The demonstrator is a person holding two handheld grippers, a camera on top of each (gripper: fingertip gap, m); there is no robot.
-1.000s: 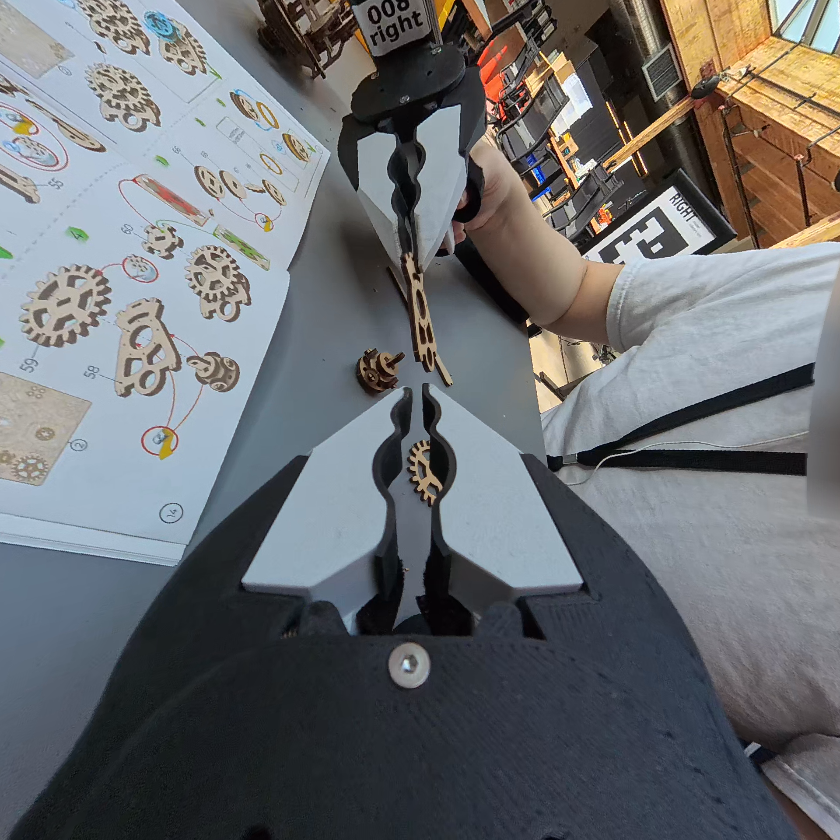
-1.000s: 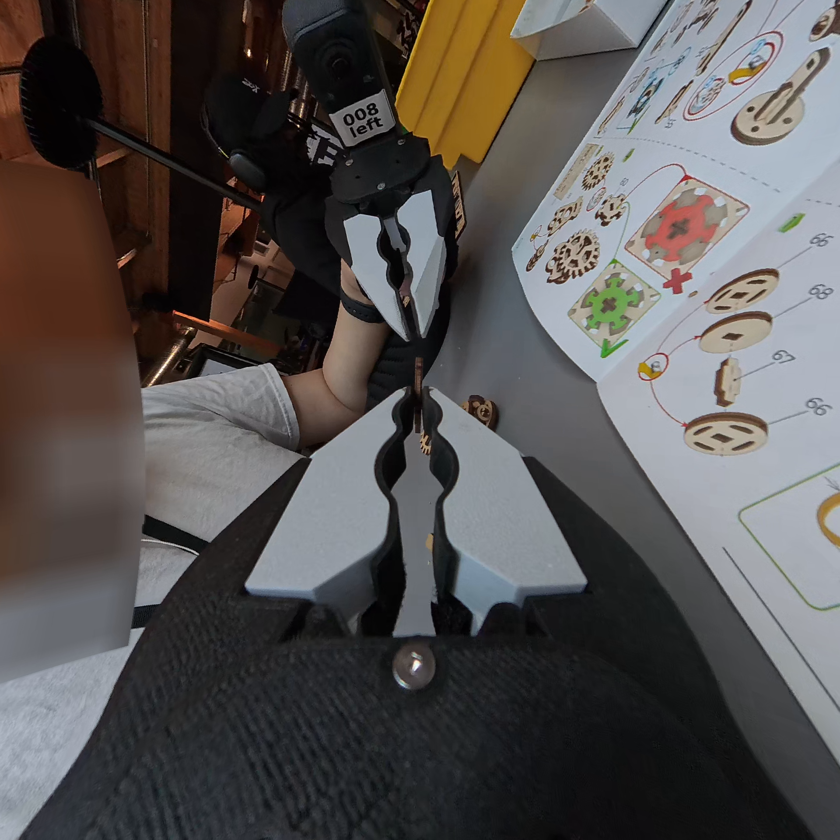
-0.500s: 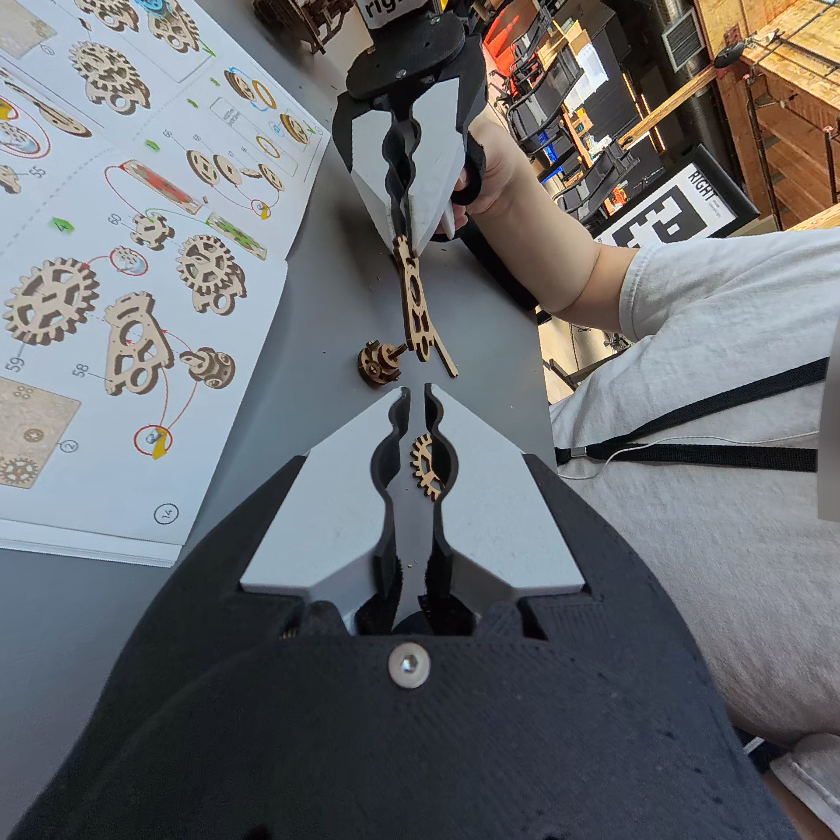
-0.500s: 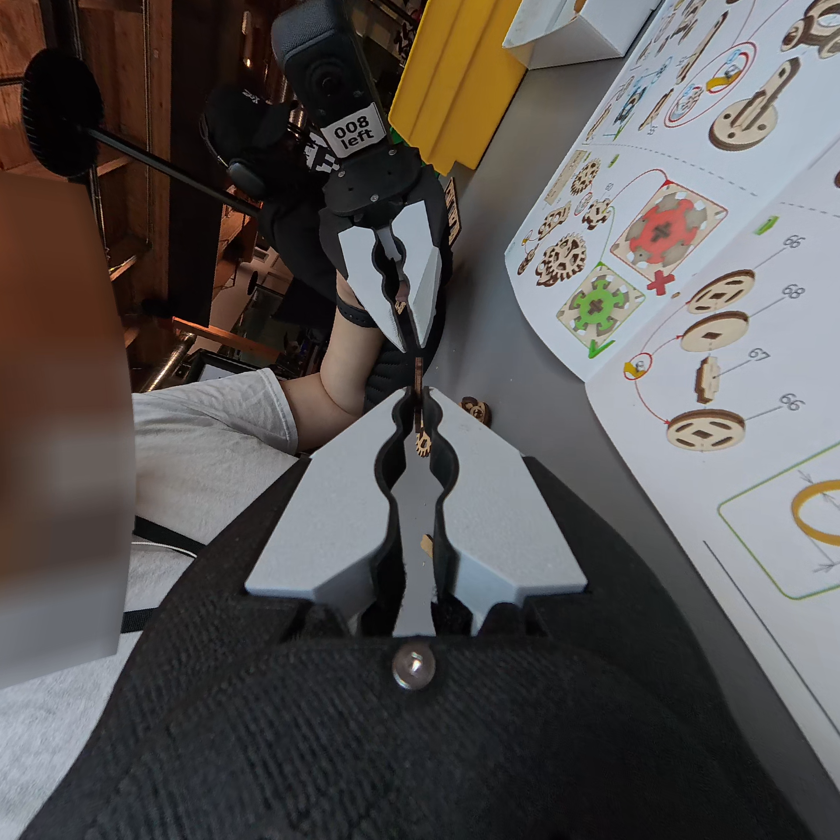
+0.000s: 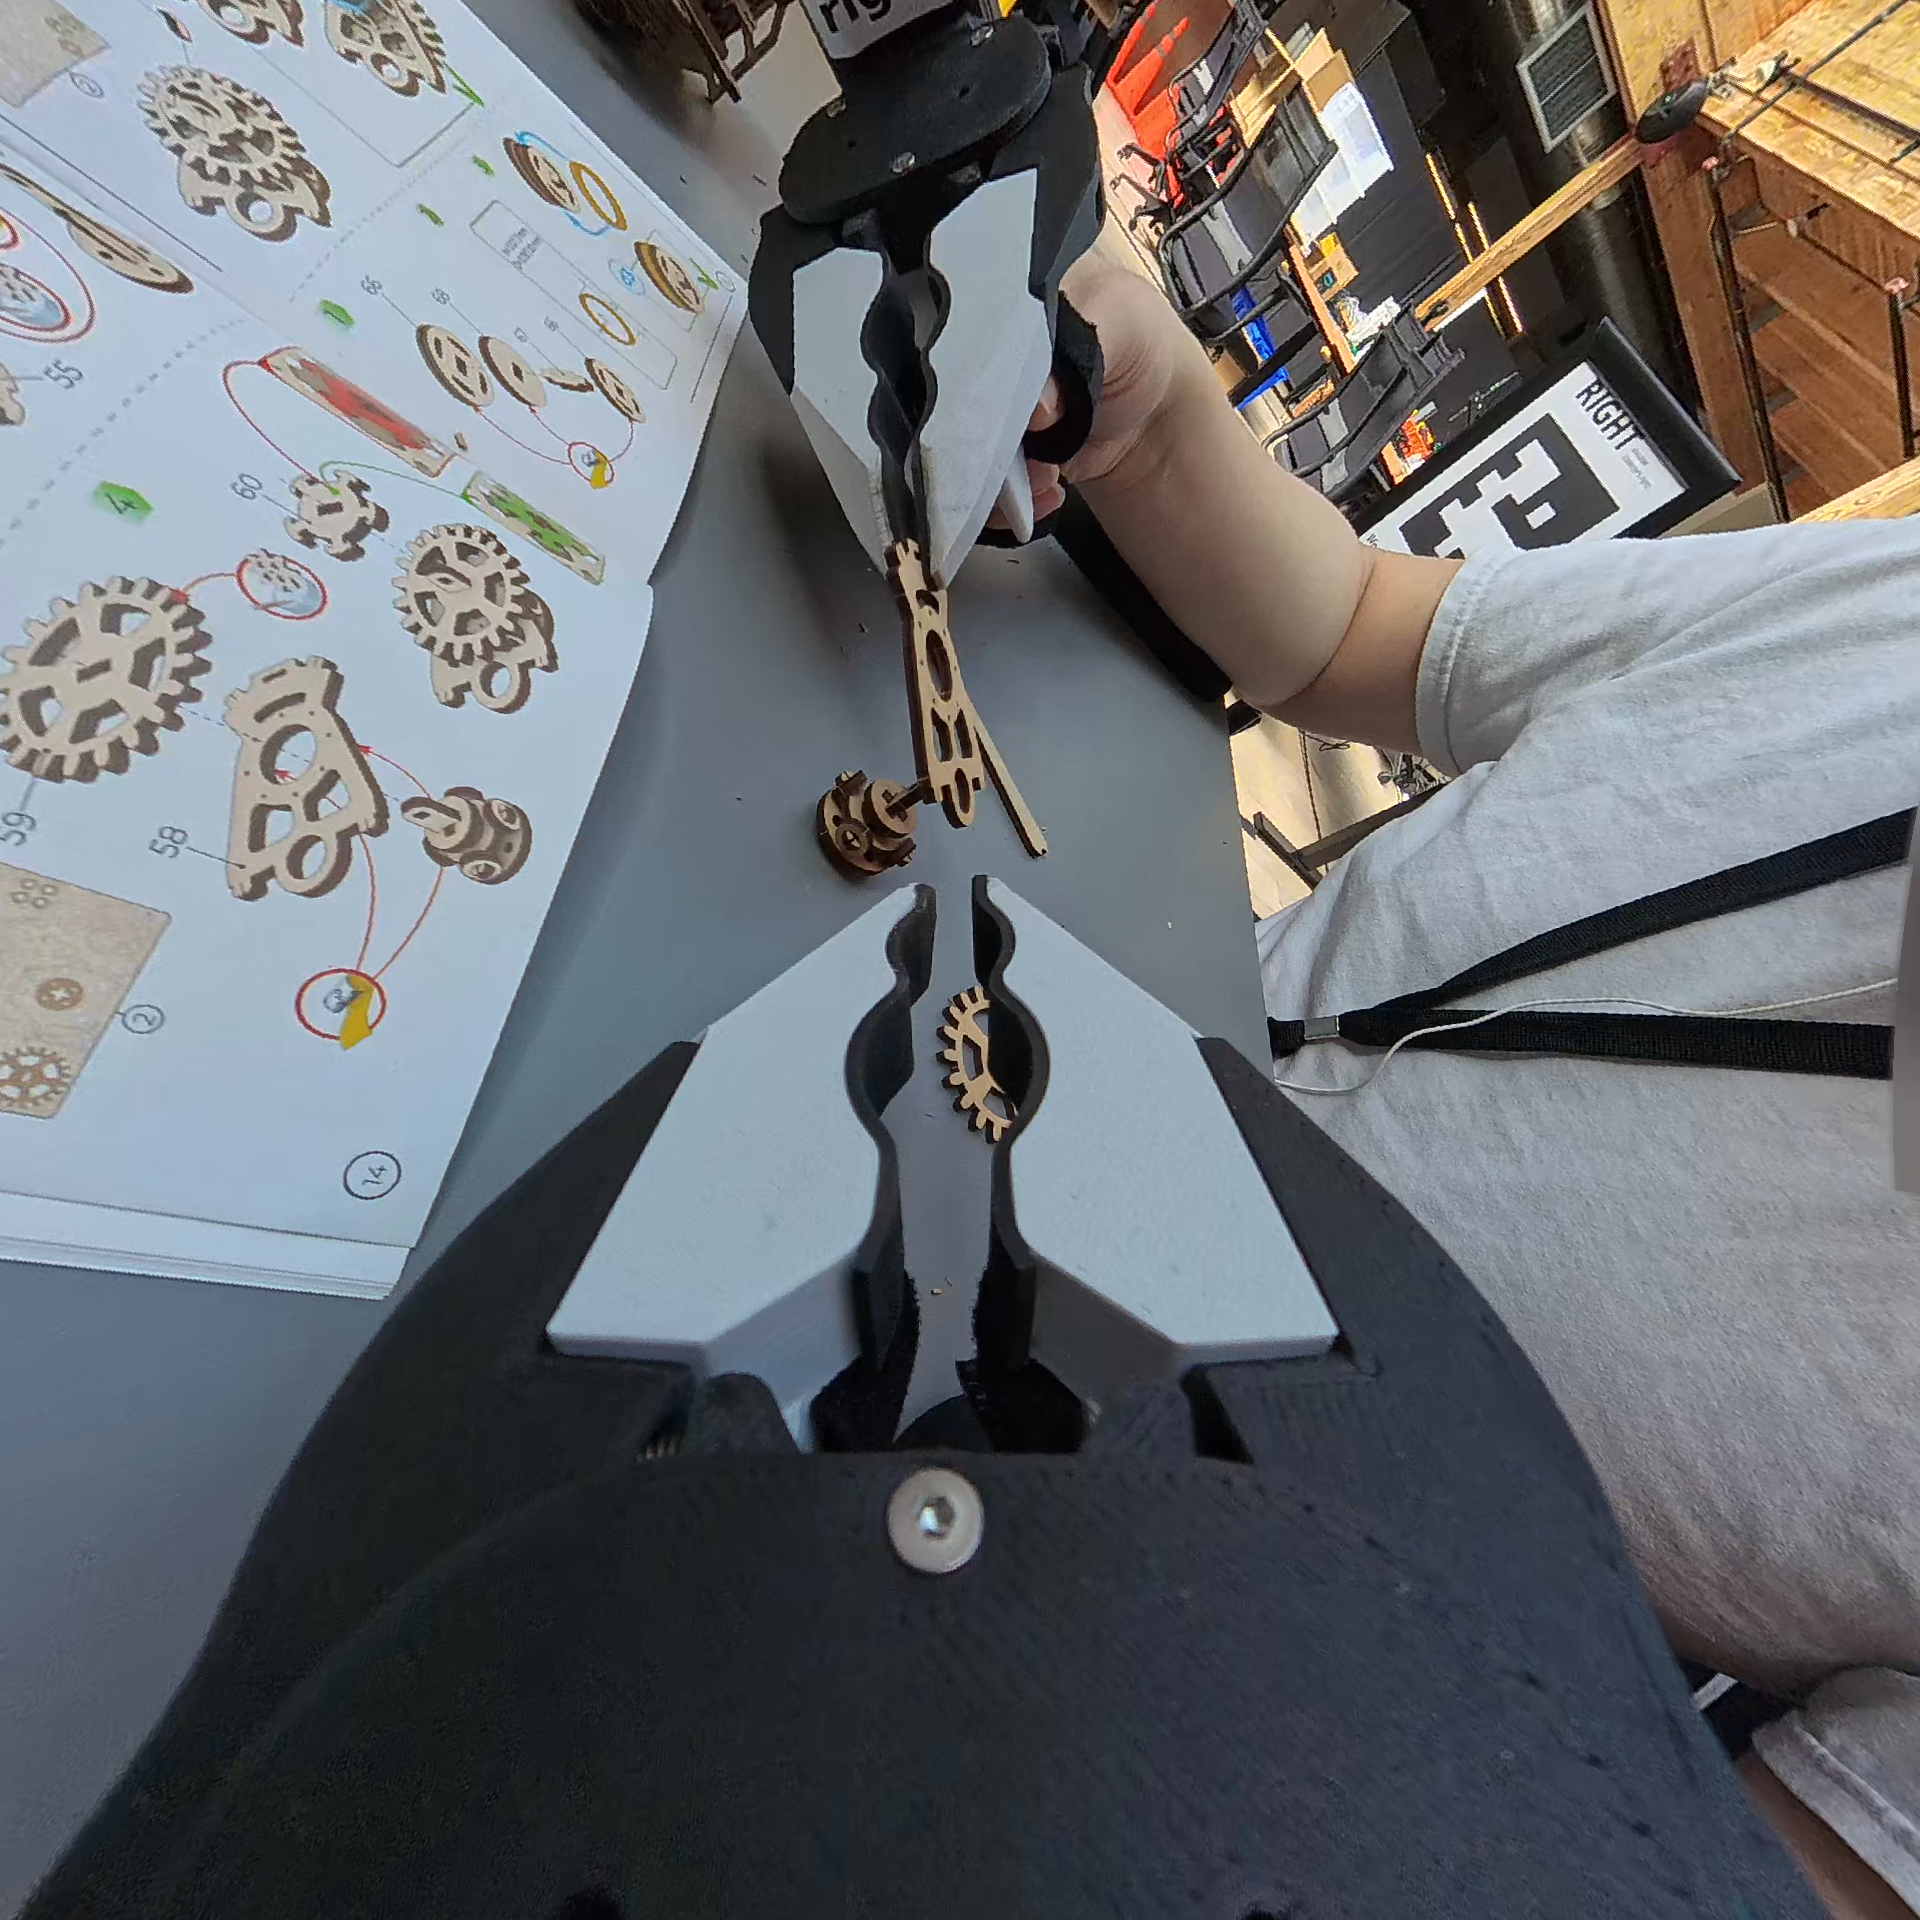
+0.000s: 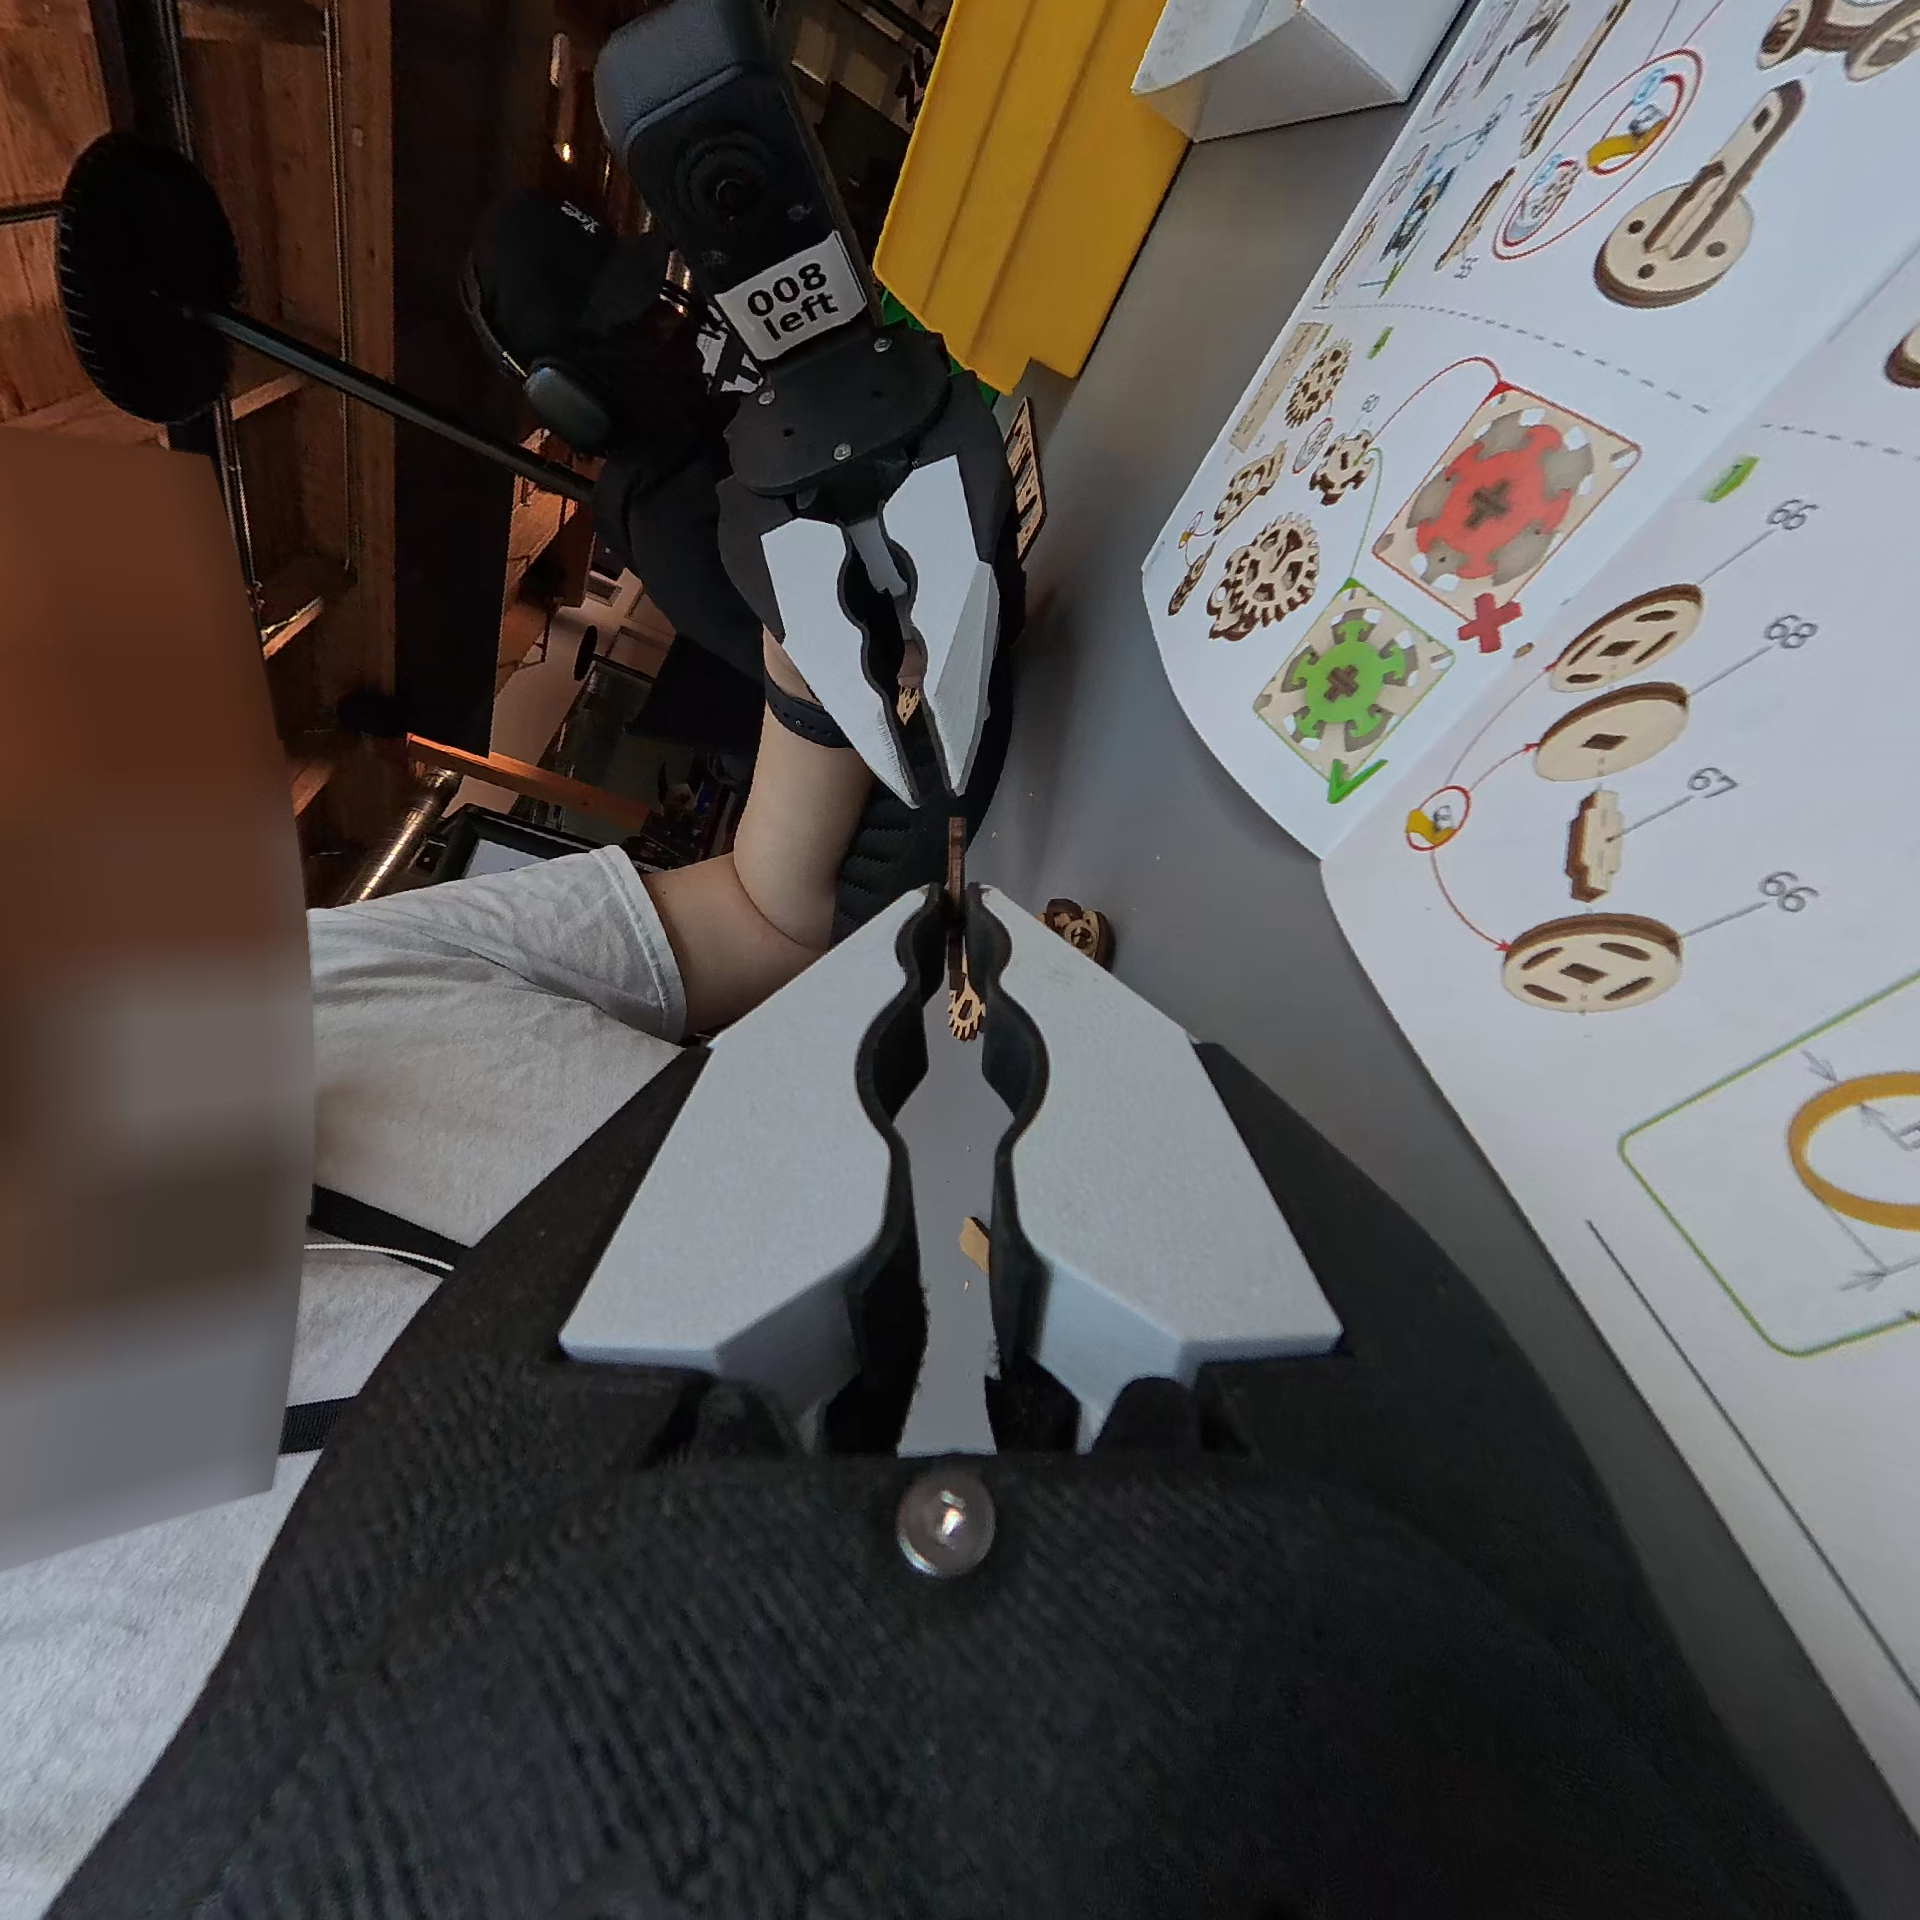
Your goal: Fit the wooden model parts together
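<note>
In the left wrist view my left gripper is shut on a small wooden gear that sits in the hollow between its fingers. Opposite it, my right gripper is shut on the top of a flat wooden plate with holes. The plate's lower end meets the axle of a small wooden hub lying on the grey table. In the right wrist view my right gripper holds the plate edge-on. The hub lies just to its right, and the left gripper faces it.
A thin wooden strip lies by the plate's lower end. Instruction sheets cover the table beside the work. A yellow bin and a white box stand at the back. A person's white-shirted torso is at the table's edge. Tip to tip, the grippers are about 7 cm apart. Left tips and right tips are each some 5 cm from the small wooden hub.
My right gripper has carried the plate left and down toward the hub, so its lower end now meets the hub's axle. My left gripper has kept the gear and barely moved.
</note>
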